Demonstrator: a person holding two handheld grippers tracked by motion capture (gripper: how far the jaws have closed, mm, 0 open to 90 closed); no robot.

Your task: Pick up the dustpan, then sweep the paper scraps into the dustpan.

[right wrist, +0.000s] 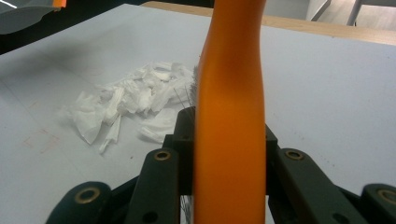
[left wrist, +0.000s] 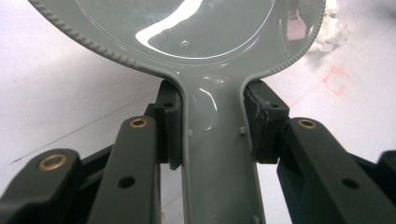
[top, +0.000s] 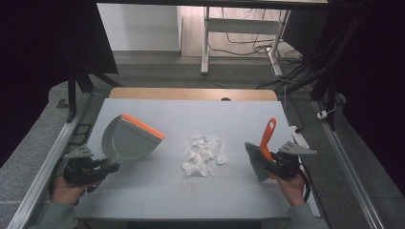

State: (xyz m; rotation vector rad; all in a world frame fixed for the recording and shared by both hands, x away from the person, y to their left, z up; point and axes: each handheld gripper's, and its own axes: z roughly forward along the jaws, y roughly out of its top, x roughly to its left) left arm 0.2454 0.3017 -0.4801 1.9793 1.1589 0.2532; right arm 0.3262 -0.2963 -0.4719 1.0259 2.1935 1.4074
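Note:
A grey dustpan (top: 128,139) with an orange front lip is held tilted up over the left of the white table top (top: 157,191). My left gripper (top: 111,168) is shut on its handle (left wrist: 215,154), with a pad pressed on each side. A heap of torn white paper scraps (top: 204,155) lies mid-table, and the same scraps (right wrist: 126,100) lie beyond my right jaws. My right gripper (top: 267,162) is shut on the orange handle (right wrist: 229,116) of a brush (top: 260,155), whose grey bristles point toward the scraps.
The wooden table edge (top: 191,93) runs along the back. Metal rails (top: 52,157) flank the table on both sides. A white power strip (top: 298,136) lies at the right edge. A desk frame (top: 239,33) and cables (top: 286,52) stand on the floor behind.

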